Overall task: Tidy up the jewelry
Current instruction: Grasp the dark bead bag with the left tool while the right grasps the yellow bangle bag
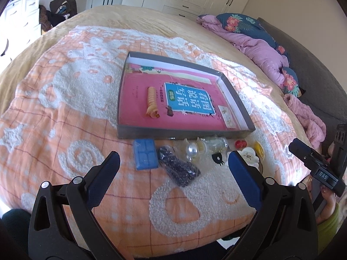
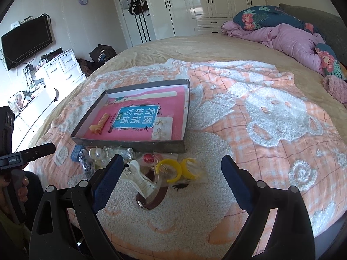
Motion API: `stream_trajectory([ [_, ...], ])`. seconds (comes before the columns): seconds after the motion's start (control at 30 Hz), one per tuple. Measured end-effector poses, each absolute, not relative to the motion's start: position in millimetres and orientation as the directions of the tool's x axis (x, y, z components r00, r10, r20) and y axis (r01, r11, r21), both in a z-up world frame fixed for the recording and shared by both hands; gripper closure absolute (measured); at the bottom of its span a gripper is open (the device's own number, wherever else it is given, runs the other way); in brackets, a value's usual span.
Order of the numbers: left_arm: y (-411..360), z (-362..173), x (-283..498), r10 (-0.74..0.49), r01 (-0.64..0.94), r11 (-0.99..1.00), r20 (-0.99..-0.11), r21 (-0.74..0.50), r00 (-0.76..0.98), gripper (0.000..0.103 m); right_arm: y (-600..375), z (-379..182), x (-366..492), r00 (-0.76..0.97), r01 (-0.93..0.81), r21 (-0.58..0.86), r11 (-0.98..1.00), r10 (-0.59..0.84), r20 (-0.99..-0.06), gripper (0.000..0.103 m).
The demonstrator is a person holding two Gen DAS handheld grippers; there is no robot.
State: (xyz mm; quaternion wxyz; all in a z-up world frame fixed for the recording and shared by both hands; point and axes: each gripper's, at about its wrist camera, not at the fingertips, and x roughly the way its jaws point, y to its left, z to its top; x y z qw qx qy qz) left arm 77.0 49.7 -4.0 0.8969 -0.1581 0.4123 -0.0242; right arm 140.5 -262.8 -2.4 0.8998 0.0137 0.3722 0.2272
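Note:
A shallow grey box with a pink book inside lies on the bed. In it rest an orange spiral hair tie and a card of earrings. In front of the box lies a loose pile: a blue case, a bag of dark beads, a pearl piece, a white hair claw, yellow bangles in a bag, a red piece. My left gripper hangs open over the beads. My right gripper hangs open over the claw and bangles.
The box and pile sit on an orange and white towel blanket spread over a tan bed. A purple quilt and floral pillows lie at the far right. A brown strap lies under the claw. A hand holds the other gripper.

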Motion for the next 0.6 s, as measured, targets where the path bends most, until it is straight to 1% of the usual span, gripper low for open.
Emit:
stream_trajectory([
  [0.3, 35, -21, 73, -0.203, -0.081, 0.945, -0.762, -0.317, 0.615, 0.010, -267, -30, 148, 0.567, -0.373, 0.223, 0.901, 0.411, -0.713, 0.012],
  [0.6, 14, -45, 79, -0.231, -0.055, 0.948, -0.799, -0.312, 0.555, 0.010, -261, -59, 166, 0.488, -0.357, 0.303, 0.883, 0.453, -0.746, 0.012],
])
